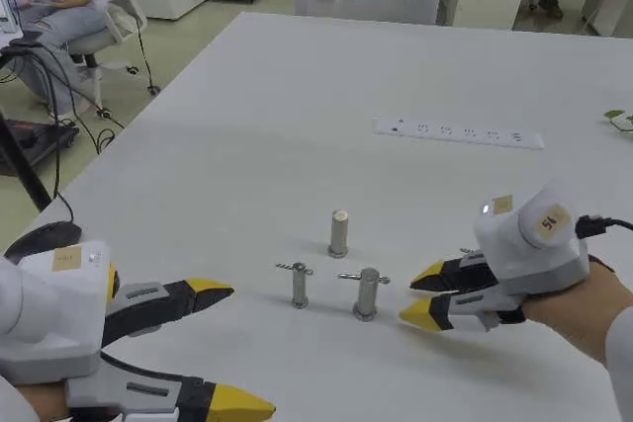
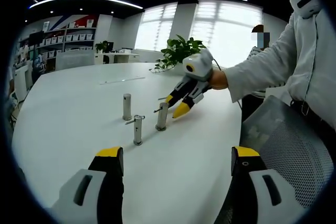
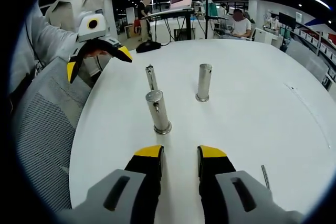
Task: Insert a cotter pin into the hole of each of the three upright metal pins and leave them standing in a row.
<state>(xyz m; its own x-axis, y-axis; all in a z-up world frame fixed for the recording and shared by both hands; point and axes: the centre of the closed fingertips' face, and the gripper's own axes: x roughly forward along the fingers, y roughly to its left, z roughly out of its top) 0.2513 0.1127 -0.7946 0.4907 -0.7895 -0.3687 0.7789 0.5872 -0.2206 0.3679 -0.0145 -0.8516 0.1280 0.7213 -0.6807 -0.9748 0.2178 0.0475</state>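
Three metal pins stand mid-bench. Head view: cotter pins cross the front two. My left tongs are wide apart, my right tongs narrowly apart and empty. Right gripper view adds a loose cotter pin lying beside my jaws.

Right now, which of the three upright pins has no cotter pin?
The far pin, behind the other two: nothing crosses it; the near-left pin and near-right pin each carry one.
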